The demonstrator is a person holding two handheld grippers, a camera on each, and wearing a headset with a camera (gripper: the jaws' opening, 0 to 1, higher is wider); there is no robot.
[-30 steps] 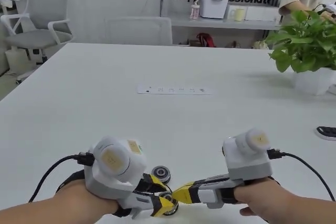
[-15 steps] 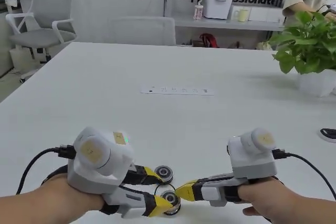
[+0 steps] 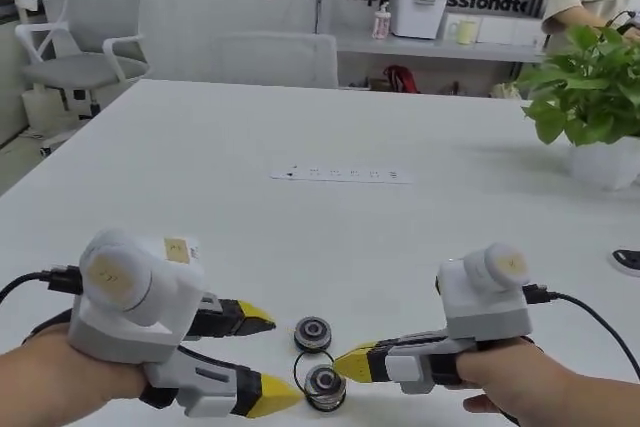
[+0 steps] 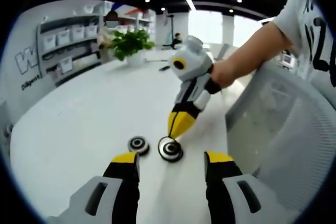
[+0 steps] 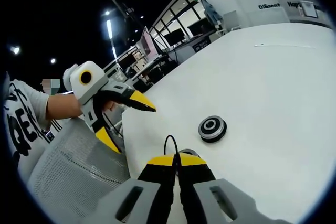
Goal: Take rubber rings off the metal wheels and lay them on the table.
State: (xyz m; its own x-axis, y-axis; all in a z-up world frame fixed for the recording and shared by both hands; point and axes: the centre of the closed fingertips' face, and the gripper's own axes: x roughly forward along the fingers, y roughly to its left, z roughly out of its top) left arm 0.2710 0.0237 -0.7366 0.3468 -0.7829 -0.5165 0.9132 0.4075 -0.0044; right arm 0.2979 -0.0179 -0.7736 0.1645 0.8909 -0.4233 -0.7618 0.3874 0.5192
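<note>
Two small metal wheels lie near the table's front edge: the far wheel [image 3: 312, 332] [image 4: 138, 145] [image 5: 212, 128] and the near wheel [image 3: 325, 384] [image 4: 170, 149]. My right gripper [image 3: 345, 362] [image 5: 176, 162] is shut on a thin black rubber ring [image 3: 301, 365] [image 5: 167, 144], whose loop stands up beside the near wheel. In the left gripper view its yellow tip [image 4: 178, 126] touches that wheel. My left gripper [image 3: 272, 359] [image 4: 171, 157] is open, a little left of both wheels, with nothing between its jaws.
A flush socket strip [image 3: 341, 174] sits mid-table. A potted plant [image 3: 590, 97] stands at the far right and a small black object [image 3: 628, 259] lies at the right edge. Chairs [image 3: 85, 27] and shelves stand beyond the table.
My left gripper has let go of the near wheel, opened wide and drawn back to the left. The right gripper stays pinched by the wheel, and the ring's loop now shows.
</note>
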